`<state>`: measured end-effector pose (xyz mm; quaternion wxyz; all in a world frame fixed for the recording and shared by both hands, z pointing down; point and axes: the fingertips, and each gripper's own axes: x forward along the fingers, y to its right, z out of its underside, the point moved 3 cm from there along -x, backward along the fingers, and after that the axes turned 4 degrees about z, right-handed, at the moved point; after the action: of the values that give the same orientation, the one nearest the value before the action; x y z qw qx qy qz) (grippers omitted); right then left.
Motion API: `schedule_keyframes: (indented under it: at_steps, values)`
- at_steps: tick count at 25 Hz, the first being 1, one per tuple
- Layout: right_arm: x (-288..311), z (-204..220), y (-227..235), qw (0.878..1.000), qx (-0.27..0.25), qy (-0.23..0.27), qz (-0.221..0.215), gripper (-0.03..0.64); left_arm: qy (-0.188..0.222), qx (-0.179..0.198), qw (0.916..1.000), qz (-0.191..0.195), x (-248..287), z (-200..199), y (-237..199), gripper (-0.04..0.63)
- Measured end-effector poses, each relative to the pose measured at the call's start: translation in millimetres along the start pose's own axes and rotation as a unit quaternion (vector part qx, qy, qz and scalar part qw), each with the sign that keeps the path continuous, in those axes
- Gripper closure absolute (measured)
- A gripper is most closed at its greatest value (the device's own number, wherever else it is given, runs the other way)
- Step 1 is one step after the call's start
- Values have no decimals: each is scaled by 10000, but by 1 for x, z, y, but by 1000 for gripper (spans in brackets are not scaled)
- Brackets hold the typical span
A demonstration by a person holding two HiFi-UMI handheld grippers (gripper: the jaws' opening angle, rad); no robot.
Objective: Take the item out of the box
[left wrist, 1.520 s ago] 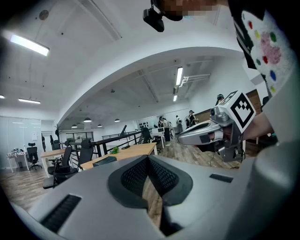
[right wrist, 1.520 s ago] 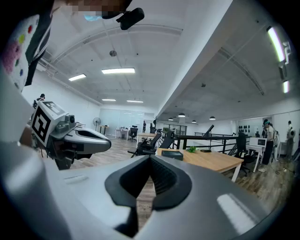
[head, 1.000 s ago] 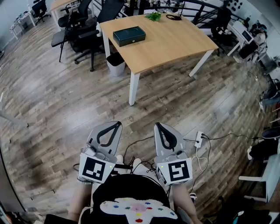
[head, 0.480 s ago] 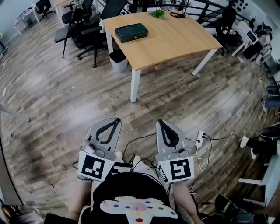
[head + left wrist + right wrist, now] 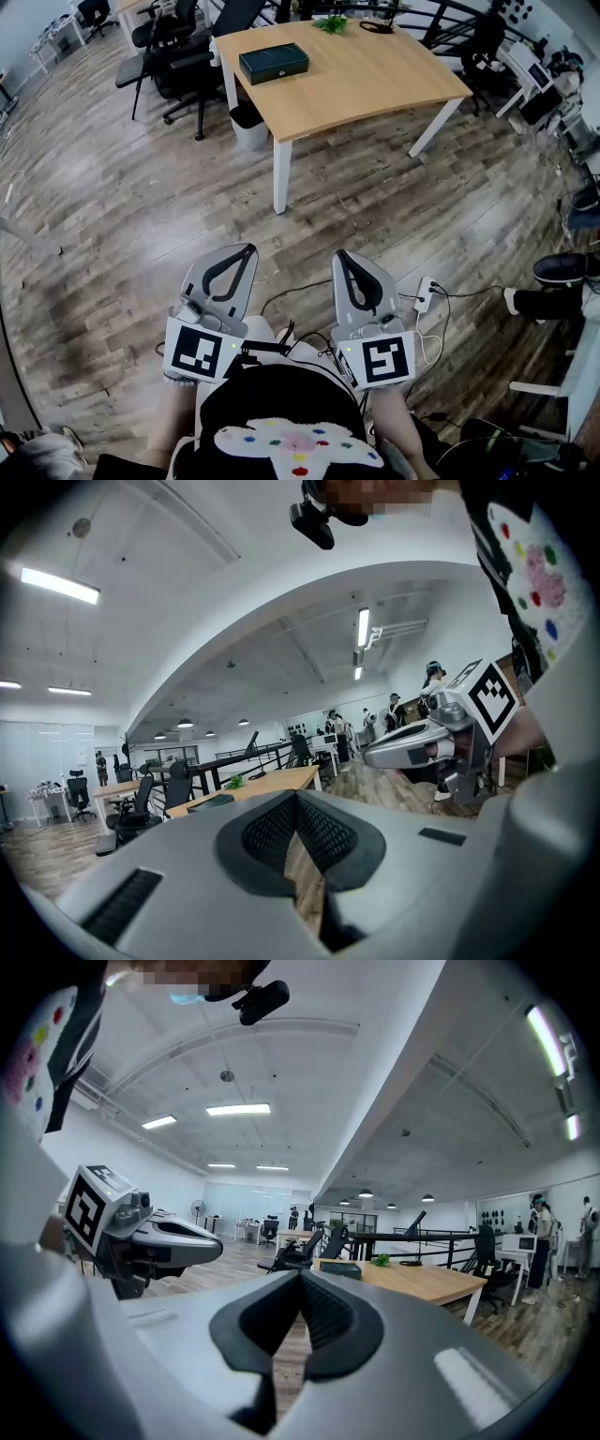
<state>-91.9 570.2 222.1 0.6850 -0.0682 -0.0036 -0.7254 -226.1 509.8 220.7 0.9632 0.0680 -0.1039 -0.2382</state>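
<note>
Dark green box (image 5: 274, 64) on the wooden counter (image 5: 375, 84), upper centre.
Left hand-held gripper (image 5: 246, 251) and right hand-held gripper (image 5: 340, 255) sit low in frame, well apart from it, jaws together, empty.

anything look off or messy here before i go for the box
Nothing really stands out. The dark box lies flat and closed on the wooden table. The only untidy bit is a white power strip with cables trailing loose over the floor.
</note>
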Motion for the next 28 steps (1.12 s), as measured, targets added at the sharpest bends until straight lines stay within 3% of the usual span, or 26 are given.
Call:
schedule_keyframes:
  at_steps: [9, 13, 17, 28]
  values:
    - [-14, 5, 17, 10000, 31, 58, 37, 607, 44, 254, 9996, 66, 7, -8, 21, 591]
    - [-15, 7, 20, 9999, 9, 91, 71, 607, 19, 81, 9999, 83, 14, -3, 22, 591]
    - [-14, 9, 29, 9999, 0, 57, 149, 607, 87, 264, 9994, 215, 30, -7, 22, 591]
    - [20, 12, 42, 9998, -2, -1, 202, 607, 79, 192, 9995, 241, 58, -2, -3, 591]
